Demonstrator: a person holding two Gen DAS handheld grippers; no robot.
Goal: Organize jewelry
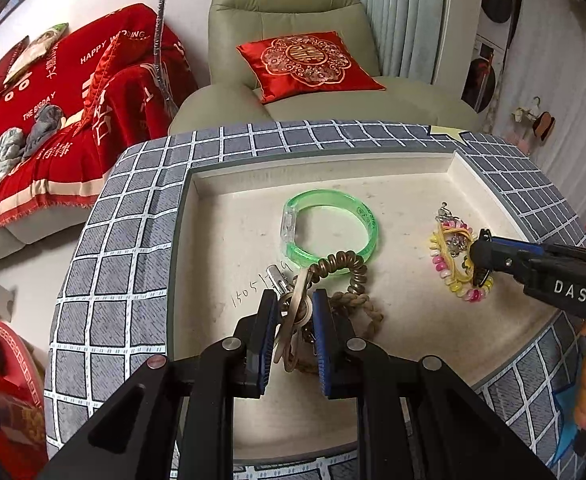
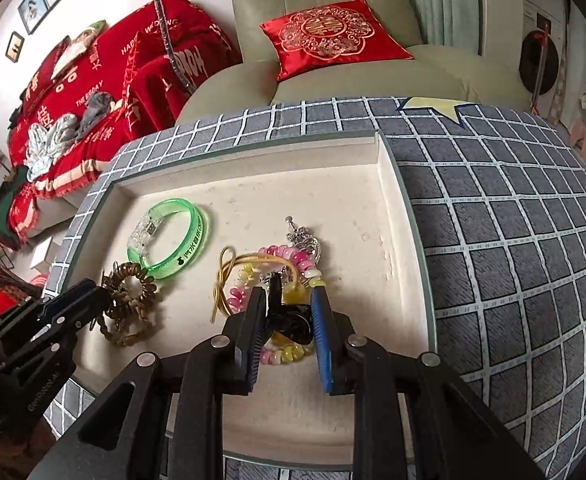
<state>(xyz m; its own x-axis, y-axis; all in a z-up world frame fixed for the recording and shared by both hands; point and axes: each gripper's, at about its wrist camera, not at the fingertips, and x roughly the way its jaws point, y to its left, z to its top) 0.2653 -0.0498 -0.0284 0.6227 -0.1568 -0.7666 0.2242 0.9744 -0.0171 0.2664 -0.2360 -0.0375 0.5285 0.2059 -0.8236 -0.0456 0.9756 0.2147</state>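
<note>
Left gripper (image 1: pixel 293 308): jaws narrow, closed on a bundle of metal hair clips and beige elastic bands (image 1: pixel 293 320) over the near part of the shallow white tray (image 1: pixel 325 168). Just beyond lie a bronze spiral hair tie (image 1: pixel 343 266), a braided brown band (image 1: pixel 367 308) and a translucent green bangle (image 1: pixel 329 226), the spiral overlapping the bangle's near edge. Right gripper (image 2: pixel 285 308): jaws narrow, closed on a black clip (image 2: pixel 287 318) above a pink-and-yellow spiral hair tie (image 2: pixel 281 272) tangled with yellow rubber bands (image 2: pixel 225 280) and a silver ornament (image 2: pixel 305 238). The tray rests on a grey checked cloth (image 2: pixel 513 240); an olive armchair (image 1: pixel 285 12) with a red embroidered cushion (image 1: pixel 307 64) stands behind.
</note>
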